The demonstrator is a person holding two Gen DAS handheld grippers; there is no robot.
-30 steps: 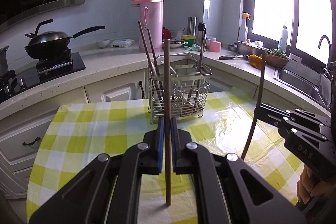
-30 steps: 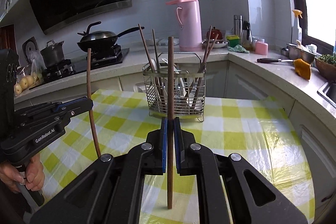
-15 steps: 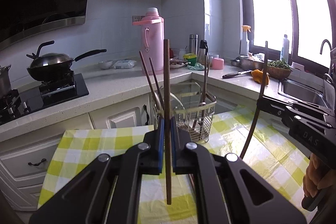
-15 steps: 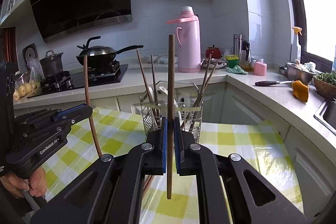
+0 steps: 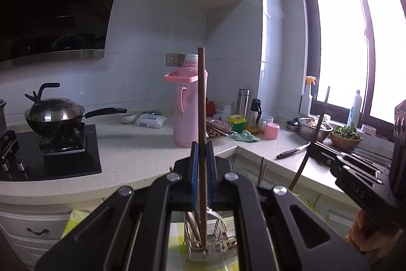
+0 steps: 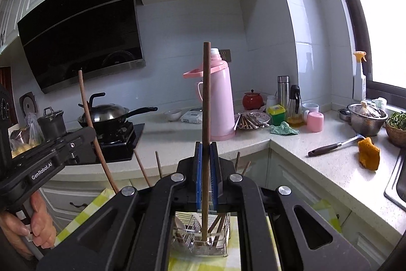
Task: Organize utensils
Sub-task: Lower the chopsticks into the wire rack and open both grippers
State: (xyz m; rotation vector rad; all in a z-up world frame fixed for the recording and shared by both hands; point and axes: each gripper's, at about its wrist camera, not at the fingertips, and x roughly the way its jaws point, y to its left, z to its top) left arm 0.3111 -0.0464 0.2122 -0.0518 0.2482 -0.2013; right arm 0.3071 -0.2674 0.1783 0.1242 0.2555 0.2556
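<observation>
My left gripper (image 5: 202,175) is shut on a brown chopstick (image 5: 202,103) that stands upright between its blue pads. My right gripper (image 6: 206,174) is shut on a second upright brown chopstick (image 6: 206,103). Both are high above the wire utensil basket (image 6: 200,243), seen low between the jaws in each view, also as the basket (image 5: 210,243); it holds several chopsticks and a white spoon. The lower tip of each held chopstick lines up over the basket. The right gripper (image 5: 310,147) shows at the right of the left wrist view, the left gripper (image 6: 92,132) at the left of the right wrist view.
The basket stands on a yellow checked tablecloth (image 6: 83,210). Behind runs a white counter (image 5: 142,151) with a pink thermos (image 6: 219,98), a wok on the hob (image 5: 55,116), a plate of chopsticks (image 6: 250,120), bottles, a steel bowl (image 6: 366,118) and a ladle (image 6: 332,144). A hand (image 6: 38,222) holds the left grip.
Both grippers have risen well above the table with their chopsticks. The basket has slid from the middle of each view down to the bottom, behind the jaws.
</observation>
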